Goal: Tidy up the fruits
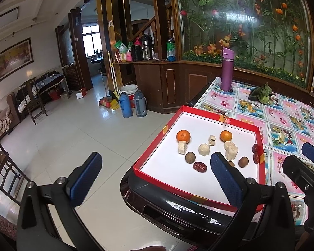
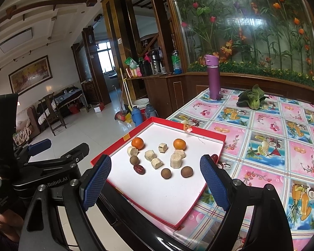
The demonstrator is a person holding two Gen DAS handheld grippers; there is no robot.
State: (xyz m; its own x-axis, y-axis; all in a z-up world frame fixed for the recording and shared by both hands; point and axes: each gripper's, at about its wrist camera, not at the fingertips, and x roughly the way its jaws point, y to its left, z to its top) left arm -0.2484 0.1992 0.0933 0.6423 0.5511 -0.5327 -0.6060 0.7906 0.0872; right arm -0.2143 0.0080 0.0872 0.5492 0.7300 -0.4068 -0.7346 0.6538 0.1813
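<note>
A shallow red tray with a white floor [image 1: 259, 146] [image 2: 119, 146] sits on the table's near left corner. In it lie two oranges [image 1: 183, 136] [image 2: 137, 143], several pale cut pieces [image 1: 204, 149] [image 2: 175, 160], brown round longans [image 1: 190, 158] [image 2: 166, 173] and dark red dates [image 1: 200, 167] [image 2: 139, 169]. My left gripper [image 1: 155, 179] is open and empty, held off the table's left edge in front of the tray. My right gripper [image 2: 156, 183] is open and empty, just short of the tray's near side. It also shows in the left wrist view [image 1: 303, 163].
A purple bottle [image 1: 226, 69] [image 2: 213, 77] and a green leafy vegetable [image 1: 261, 94] [image 2: 252, 99] stand at the table's far side on the fruit-patterned cloth [image 2: 272, 146]. Left of the table are tiled floor, two blue flasks [image 1: 134, 104] and a wooden chair [image 1: 34, 102].
</note>
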